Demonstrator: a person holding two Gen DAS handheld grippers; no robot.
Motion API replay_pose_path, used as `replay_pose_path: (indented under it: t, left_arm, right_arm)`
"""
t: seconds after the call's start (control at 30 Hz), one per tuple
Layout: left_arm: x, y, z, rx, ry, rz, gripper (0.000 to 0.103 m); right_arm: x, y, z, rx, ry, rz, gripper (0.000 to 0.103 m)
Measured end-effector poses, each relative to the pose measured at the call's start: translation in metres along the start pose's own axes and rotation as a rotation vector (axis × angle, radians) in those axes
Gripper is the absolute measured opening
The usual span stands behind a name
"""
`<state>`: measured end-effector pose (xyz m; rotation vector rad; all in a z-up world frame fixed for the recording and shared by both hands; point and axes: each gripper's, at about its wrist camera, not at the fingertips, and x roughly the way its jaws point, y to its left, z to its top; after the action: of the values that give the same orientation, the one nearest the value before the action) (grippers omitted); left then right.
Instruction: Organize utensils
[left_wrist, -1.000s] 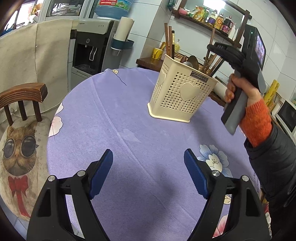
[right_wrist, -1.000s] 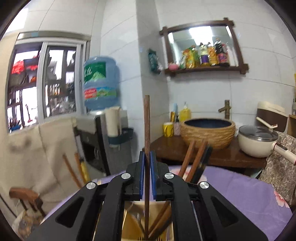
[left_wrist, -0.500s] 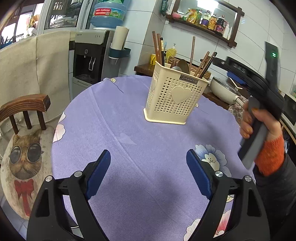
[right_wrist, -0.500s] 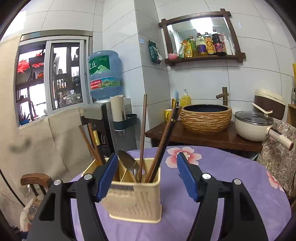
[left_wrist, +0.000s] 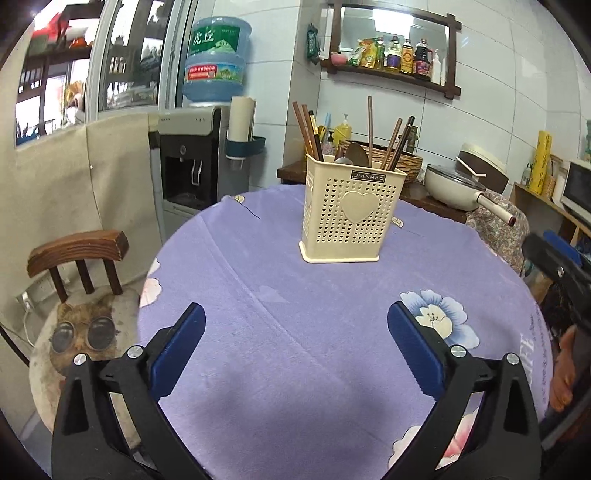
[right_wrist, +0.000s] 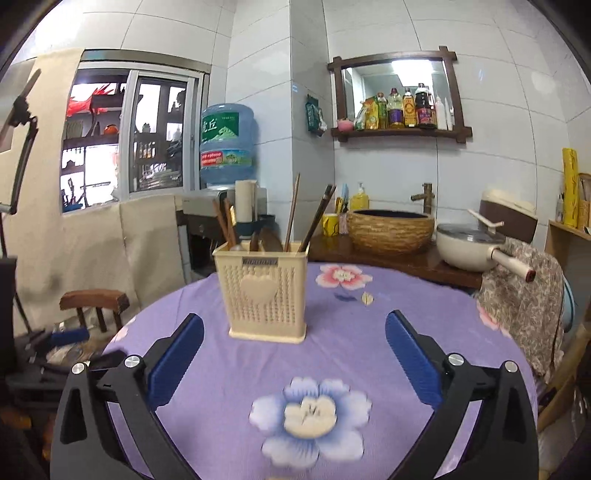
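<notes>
Right wrist view is showing the right gripper (right_wrist: 293, 354) and left gripper (left_wrist: 295, 347) both opening wide, empty, near the holder (right_wrist: 263, 291) where light, stiff, slippery chopsticks (right_wrist: 291, 212) are standing, best pinched mid-shaft.

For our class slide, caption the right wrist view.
Right gripper, jaws opening and empty, faces the cream perforated plastic utensil holder of chopsticks.
</notes>
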<state>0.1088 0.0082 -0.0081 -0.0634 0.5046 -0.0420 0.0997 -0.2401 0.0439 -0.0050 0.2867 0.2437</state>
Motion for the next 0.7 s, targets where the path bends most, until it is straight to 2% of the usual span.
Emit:
replay_pose_path:
  t: [0.13, 0.3, 0.53, 0.7]
  left_arm:
    - [-0.021, -0.004, -0.013, 0.029, -0.043, -0.005, 0.097]
    - [-0.042, -0.011, -0.025, 0.03, -0.068, -0.009, 0.097]
    - [-0.061, -0.017, -0.028, 0.023, -0.098, -0.007, 0.097]
    - [-0.063, -0.017, -0.03, 0.0, -0.083, -0.024, 0.097]
  right_arm:
    - [-0.022, 0.009, -0.024, -0.014, 0.039, 0.011, 0.097]
    - [-0.046, 0.033, -0.039, -0.132, 0.022, -0.023, 0.097]
    - [-0.063, 0.044, -0.04, -0.147, -0.019, -0.047, 0.097]
    - [-0.068, 0.036, -0.038, -0.101, -0.014, -0.034, 0.097]
